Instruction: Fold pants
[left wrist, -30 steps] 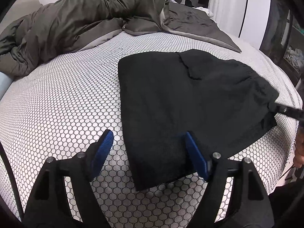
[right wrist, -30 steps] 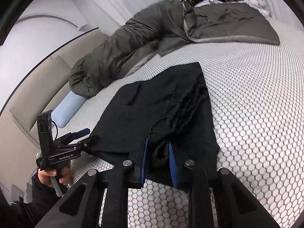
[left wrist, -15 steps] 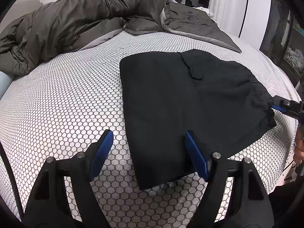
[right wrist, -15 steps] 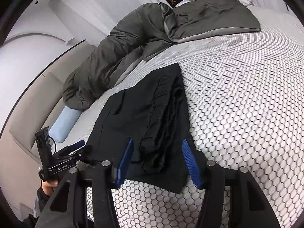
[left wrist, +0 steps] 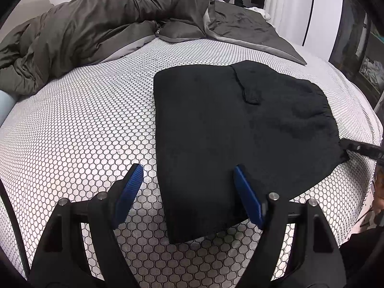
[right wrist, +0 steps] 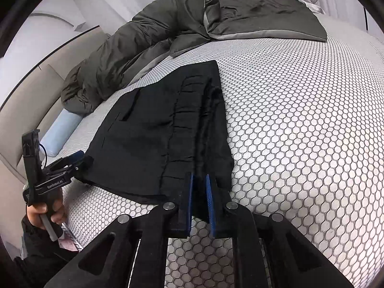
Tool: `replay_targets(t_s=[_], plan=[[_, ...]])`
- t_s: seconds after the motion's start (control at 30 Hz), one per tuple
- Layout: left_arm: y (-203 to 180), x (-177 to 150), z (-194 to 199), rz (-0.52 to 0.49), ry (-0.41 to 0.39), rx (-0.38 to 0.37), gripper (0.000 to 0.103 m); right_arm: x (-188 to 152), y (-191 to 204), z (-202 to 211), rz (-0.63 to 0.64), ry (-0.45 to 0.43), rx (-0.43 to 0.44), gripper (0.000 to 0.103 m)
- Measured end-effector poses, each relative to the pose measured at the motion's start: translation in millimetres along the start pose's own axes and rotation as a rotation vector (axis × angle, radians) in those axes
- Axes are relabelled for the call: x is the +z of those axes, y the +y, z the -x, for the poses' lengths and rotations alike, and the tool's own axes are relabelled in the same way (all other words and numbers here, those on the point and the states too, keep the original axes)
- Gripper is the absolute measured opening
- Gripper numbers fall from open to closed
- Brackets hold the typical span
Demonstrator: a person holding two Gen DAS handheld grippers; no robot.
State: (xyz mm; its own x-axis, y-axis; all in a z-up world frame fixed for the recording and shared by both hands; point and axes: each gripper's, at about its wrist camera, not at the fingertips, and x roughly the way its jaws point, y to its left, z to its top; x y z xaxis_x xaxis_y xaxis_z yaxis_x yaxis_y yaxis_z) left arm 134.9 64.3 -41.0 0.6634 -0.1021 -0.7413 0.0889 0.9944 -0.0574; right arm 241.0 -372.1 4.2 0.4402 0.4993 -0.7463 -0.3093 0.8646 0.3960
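Black pants are lying folded compact near the bed front edge (one fold possibly remaining); right gripper is pinching the waistband corner, left gripper gaping wide, holding nothing.

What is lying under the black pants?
The black pants lie flat on the honeycomb-patterned sheet, which shows all around them. The sheet beneath, and anything between the folded layers, is covered.

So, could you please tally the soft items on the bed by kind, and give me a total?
Black pants: 1
Dark olive-grey duvet: 1
Light blue pillow: 1
Total: 3
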Motion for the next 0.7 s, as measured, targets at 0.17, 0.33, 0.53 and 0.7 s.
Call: replay_targets(t_s=[0.17, 0.33, 0.53, 0.7], plan=[[0.6, -0.9, -4.8, -0.007, 0.004, 0.0, 0.077, 4.3, 1.8, 11.1, -0.027, -0.062, 0.095, 0.054], [6.5, -1.6, -10.8, 0.02, 0.017, -0.019, 0.08, 8.5, 6.3, -21.2, -0.012, 0.004, 0.046, 0.025], [9.7, -2.7, -11.6, 0.018, 0.019, -0.031, 0.081, 4.9, 1.8, -13.8, -0.022, 0.01, 0.016, 0.017], [11.3, -1.3, 1.9, 0.005, -0.017, -0.014, 0.081, 10.4, 7.4, 0.2, -0.014, -0.065, 0.016, 0.052]])
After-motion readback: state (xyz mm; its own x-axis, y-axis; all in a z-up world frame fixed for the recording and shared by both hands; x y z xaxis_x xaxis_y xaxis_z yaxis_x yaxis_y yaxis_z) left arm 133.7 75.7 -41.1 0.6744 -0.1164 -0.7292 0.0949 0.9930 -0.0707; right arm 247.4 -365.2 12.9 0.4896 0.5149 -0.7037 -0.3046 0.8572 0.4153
